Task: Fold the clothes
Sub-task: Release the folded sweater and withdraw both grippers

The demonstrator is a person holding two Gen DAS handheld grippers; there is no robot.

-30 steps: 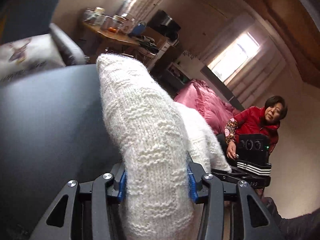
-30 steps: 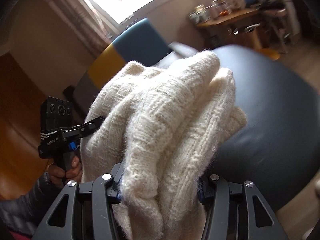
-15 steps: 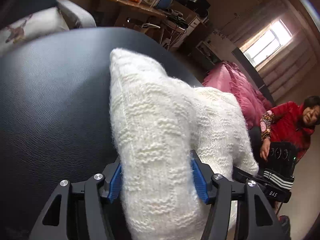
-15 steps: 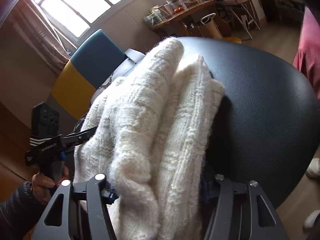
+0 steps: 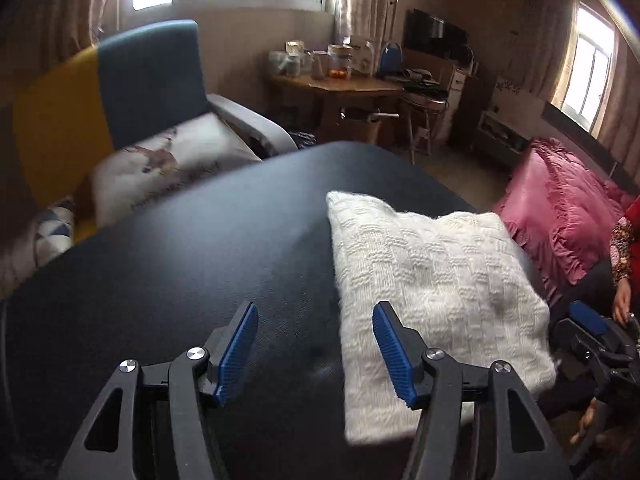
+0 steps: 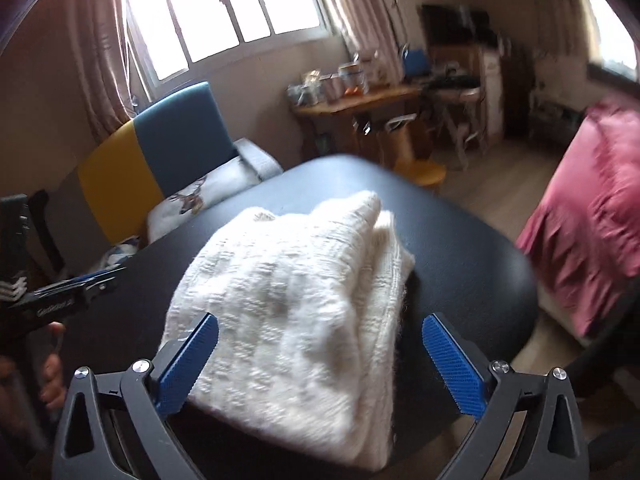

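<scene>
A sofa (image 5: 152,88) and a wooden desk (image 5: 344,88) stand behind the black table (image 5: 180,264); a pink quilt (image 5: 568,208) is at the right. The left gripper (image 5: 314,344) and right gripper (image 6: 320,356) are both wide open and hold nothing. The white sweater (image 6: 304,280) lies folded on the table, thick and knitted.

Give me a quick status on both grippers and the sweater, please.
Left gripper open, empty. Right gripper open, fingers either side of the sweater. Sweater folded, lying on the black table. Nothing in the way.
</scene>
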